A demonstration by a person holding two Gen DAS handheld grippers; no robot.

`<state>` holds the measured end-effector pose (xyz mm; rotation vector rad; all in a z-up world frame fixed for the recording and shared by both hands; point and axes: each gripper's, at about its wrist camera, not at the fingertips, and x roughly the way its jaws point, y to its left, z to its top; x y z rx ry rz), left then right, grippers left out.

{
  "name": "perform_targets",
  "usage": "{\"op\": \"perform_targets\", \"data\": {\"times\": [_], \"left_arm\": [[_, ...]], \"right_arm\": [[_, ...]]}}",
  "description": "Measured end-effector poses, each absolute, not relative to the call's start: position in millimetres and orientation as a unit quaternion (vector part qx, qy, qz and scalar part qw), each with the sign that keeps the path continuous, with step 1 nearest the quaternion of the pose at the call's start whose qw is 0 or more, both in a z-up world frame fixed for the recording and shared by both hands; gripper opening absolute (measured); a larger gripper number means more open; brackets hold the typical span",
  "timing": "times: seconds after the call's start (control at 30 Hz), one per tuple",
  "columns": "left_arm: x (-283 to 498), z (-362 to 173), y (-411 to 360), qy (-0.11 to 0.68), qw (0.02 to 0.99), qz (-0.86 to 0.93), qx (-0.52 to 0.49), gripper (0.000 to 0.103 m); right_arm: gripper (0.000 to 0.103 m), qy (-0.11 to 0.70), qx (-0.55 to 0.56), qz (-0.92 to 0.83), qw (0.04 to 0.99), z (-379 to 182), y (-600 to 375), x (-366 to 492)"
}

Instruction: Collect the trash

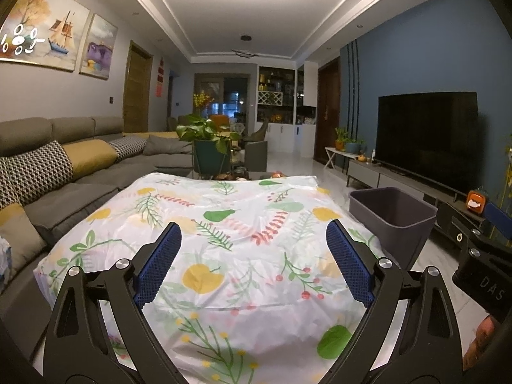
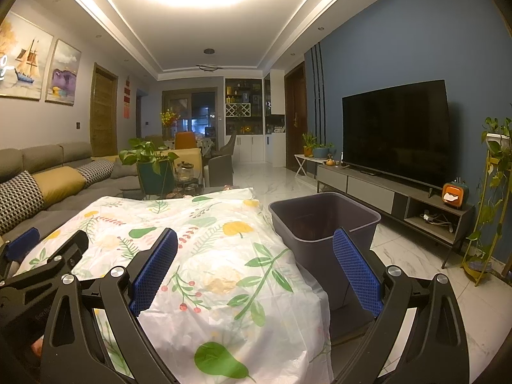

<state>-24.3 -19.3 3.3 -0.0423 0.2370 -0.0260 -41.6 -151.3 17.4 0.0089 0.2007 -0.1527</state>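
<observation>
Two hand-held grippers (image 1: pixel 252 256) (image 2: pixel 256 256), jaws wide, above floral tablecloth (image 1: pixel 243 211).

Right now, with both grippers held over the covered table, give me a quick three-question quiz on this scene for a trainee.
1. True or false: the left gripper is shut on a piece of trash.
2. Multiple choice: the grey bin stands A) on the sofa, B) on the floor beside the table's right edge, C) on the TV stand.
3. Fill in: the table is covered by a floral ____.

Key
1. False; its jaws stand wide apart and hold nothing, as do the right gripper's.
2. B.
3. Tablecloth; no trash shows on it in either view.
</observation>
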Motion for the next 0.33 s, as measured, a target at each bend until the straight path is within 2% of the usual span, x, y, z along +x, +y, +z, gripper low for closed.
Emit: {"op": "perform_targets", "data": {"times": [0.1, 0.33], "left_arm": [[-23.0, 3.6, -19.2, 0.122, 0.992, -0.006, -0.022, 0.098], [-22.1, 3.0, -17.9, 0.129, 0.991, -0.014, -0.032, 0.097]], "right_arm": [[0.094, 0.100, 0.006, -0.077, 0.992, 18.1, -150.3, -41.6], [0.094, 0.100, 0.007, -0.077, 0.992, 19.3, -150.4, -41.7]]}}
